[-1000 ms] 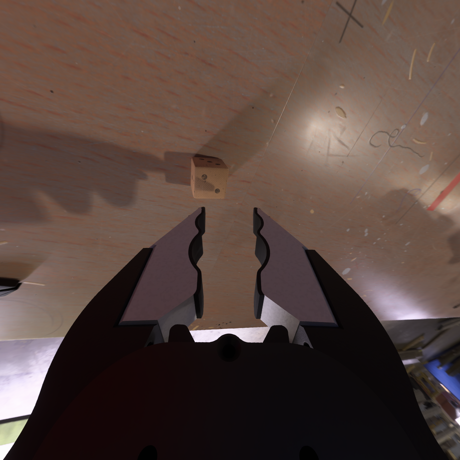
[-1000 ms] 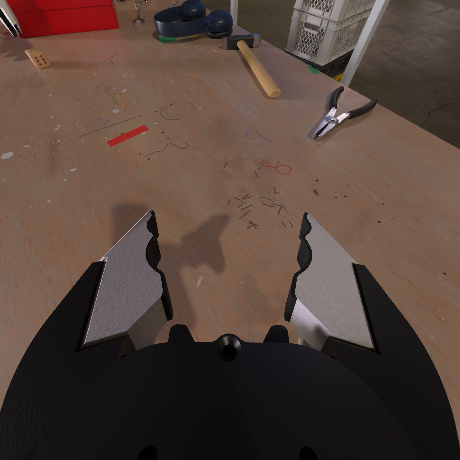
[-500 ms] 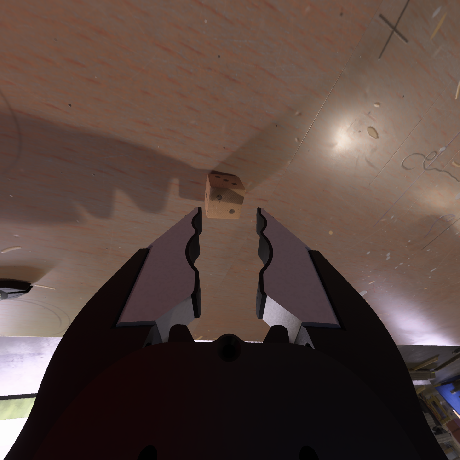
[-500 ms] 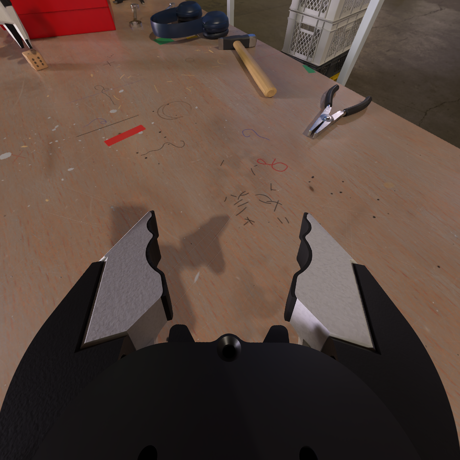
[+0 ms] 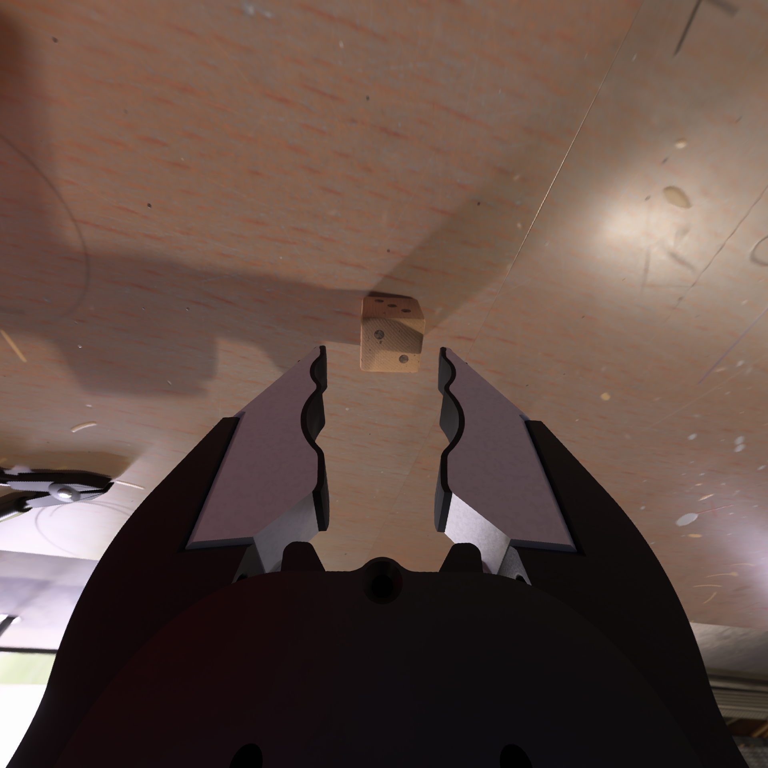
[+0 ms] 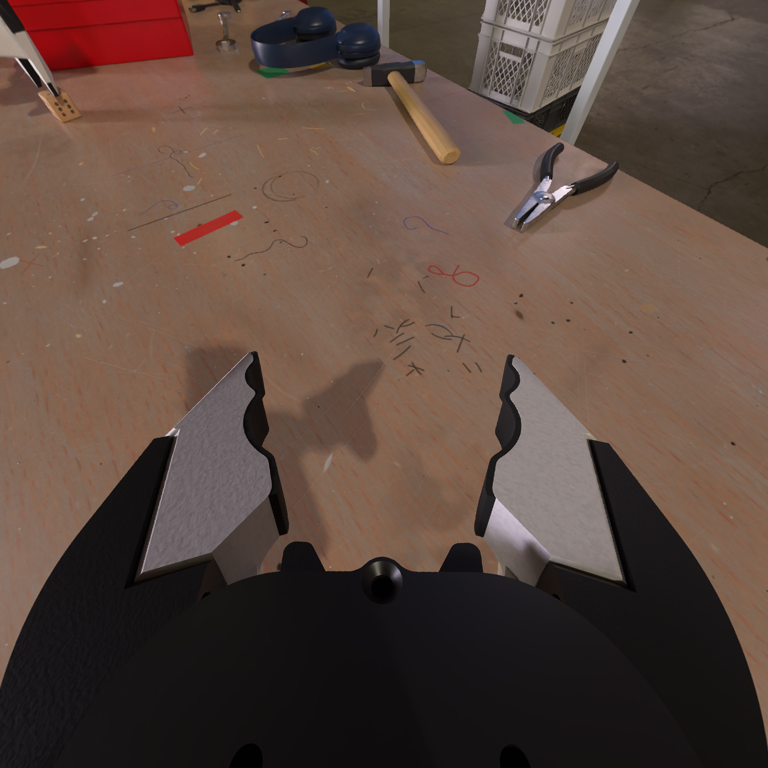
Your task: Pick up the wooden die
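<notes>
- Left wrist view: left gripper [image 5: 381, 353] w/ jaws apart, nothing between them. Wooden die [image 5: 391, 334] sits on the workbench [image 5: 208, 166] just past the fingertips at 12 o'clock, in line w/ the gap, not touching either finger. Pliers-type tool [image 5: 54, 494] at 9 o'clock, edge of view.
- Right wrist view: right gripper [image 6: 380, 359] spread wide, empty, above bare bench. Die [image 6: 60, 106] far off at 10 o'clock, the other gripper's fingertips right at it; contact unclear. Red box [image 6: 104, 33] at 11, hammer [image 6: 415, 104] at 12, pliers [image 6: 557, 189] at 1–2, crates [image 6: 540, 45] beyond the bench edge.
</notes>
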Motion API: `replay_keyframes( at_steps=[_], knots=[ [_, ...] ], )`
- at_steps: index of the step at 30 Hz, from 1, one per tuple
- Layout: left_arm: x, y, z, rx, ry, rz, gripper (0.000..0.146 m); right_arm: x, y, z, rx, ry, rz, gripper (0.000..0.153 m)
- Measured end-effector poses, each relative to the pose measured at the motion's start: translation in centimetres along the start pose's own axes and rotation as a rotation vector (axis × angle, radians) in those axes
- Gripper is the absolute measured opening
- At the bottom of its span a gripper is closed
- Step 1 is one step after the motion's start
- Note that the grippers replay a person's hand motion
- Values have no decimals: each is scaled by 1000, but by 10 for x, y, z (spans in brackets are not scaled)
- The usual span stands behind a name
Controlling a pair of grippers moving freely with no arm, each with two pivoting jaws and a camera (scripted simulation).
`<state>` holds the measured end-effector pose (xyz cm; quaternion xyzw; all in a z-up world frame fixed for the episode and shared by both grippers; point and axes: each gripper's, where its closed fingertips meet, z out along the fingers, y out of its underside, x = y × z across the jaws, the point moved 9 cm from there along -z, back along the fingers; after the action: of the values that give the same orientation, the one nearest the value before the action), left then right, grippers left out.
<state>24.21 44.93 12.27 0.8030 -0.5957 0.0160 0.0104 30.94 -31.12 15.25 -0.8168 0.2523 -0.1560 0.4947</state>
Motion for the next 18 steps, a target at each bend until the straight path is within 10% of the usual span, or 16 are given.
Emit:
replay_keyframes(
  at_steps=[18],
  knots=[
    [1,1,10,-72,-45,133,32,0,0,-5,15,-3,16,113]
  ],
)
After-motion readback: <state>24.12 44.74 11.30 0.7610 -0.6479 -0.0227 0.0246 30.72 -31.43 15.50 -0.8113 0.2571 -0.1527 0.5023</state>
